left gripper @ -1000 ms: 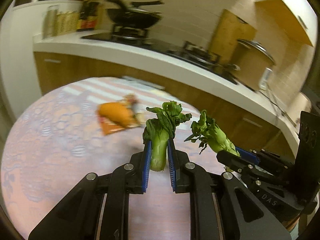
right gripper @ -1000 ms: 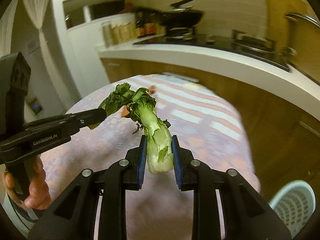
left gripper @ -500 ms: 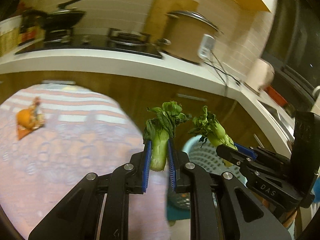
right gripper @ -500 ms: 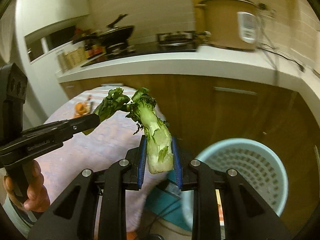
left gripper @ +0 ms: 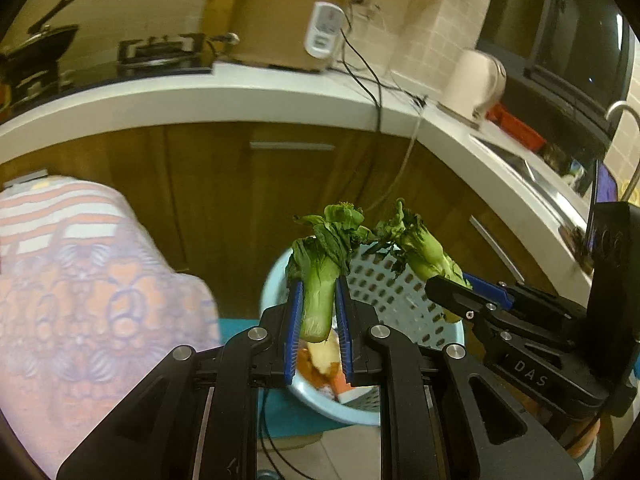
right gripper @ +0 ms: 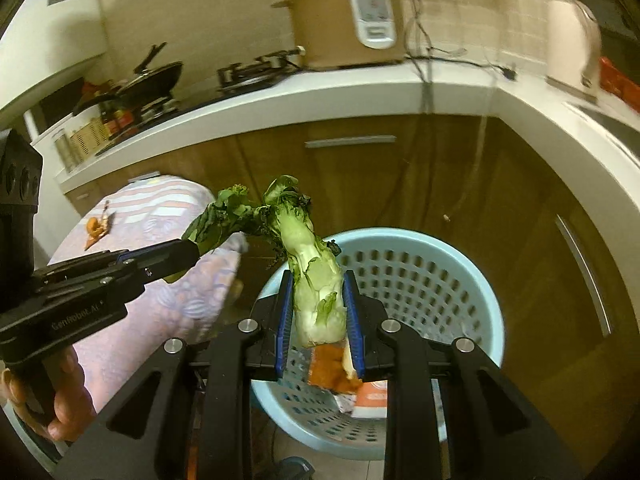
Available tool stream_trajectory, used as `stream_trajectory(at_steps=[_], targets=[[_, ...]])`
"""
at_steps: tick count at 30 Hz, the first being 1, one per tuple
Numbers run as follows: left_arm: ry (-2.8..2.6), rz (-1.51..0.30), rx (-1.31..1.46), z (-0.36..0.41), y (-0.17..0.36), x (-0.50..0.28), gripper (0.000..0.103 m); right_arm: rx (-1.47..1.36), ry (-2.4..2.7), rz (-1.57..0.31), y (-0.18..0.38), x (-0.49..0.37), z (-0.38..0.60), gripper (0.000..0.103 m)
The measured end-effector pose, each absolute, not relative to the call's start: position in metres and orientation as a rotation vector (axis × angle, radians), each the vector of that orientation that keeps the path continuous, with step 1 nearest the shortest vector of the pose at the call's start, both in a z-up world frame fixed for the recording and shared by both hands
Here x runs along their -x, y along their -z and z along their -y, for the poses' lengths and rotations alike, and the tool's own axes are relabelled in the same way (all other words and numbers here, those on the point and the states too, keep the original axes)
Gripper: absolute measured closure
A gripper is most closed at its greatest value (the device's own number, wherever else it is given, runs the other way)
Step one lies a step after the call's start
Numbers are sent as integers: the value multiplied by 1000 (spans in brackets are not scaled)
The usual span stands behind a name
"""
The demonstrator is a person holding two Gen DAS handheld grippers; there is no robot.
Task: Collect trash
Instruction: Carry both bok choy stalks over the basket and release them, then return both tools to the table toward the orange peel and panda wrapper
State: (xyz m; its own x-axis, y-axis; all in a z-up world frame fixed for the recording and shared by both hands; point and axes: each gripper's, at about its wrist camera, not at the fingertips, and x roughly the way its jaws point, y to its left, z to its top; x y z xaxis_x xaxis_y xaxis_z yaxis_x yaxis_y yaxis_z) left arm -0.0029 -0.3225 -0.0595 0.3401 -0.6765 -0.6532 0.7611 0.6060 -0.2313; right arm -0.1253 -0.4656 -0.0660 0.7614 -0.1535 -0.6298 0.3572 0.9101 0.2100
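Observation:
My left gripper point(left gripper: 318, 312) is shut on a wilted bok choy point(left gripper: 320, 276), held stalk down above the light blue perforated trash basket point(left gripper: 276, 276) on the floor. My right gripper point(right gripper: 316, 312) is shut on a second bok choy point(right gripper: 314, 280), also above the basket point(right gripper: 472, 280). Each gripper shows in the other's view: the right gripper point(left gripper: 452, 292) with its bok choy point(left gripper: 428, 252), the left gripper point(right gripper: 188, 252) with leaves point(right gripper: 224, 216) sticking out. Orange peel and wrappers point(right gripper: 332, 372) lie in the basket's bottom.
The round table with a patterned cloth point(left gripper: 80, 288) is at the left, with orange trash point(right gripper: 96, 228) on it. Wooden cabinets under a white counter point(left gripper: 240, 96) stand behind, with a rice cooker point(right gripper: 348, 16), kettle point(left gripper: 476, 76) and stove point(left gripper: 160, 52). A teal mat point(left gripper: 236, 328) lies under the basket.
Both grippers have swung right from over the table to above the trash basket, each still holding its bok choy. The basket now sits directly below both.

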Motion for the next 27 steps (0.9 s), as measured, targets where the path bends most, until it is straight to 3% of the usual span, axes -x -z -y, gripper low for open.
stream_trajectory(at_steps=[10,12,13,14,16,27], targets=[[951,-842,-179,353,81,9,86,-393,334,-722,95,134,494,80],[947,-849,-176,354,83,7,68,-416,341,-744,101,133,499,78],[940,-848,-174,355,84,8,65,-420,346,-747,103,134,500,75],[929,-843,-178,354,84,7,62,-422,352,-750,104,134,501,66],[918,-844,-180,353,85,6,62,-418,363,-738,103,136,501,53],[900,-818,-171,336,72,3,62,-373,315,-695,79,126,483,53]])
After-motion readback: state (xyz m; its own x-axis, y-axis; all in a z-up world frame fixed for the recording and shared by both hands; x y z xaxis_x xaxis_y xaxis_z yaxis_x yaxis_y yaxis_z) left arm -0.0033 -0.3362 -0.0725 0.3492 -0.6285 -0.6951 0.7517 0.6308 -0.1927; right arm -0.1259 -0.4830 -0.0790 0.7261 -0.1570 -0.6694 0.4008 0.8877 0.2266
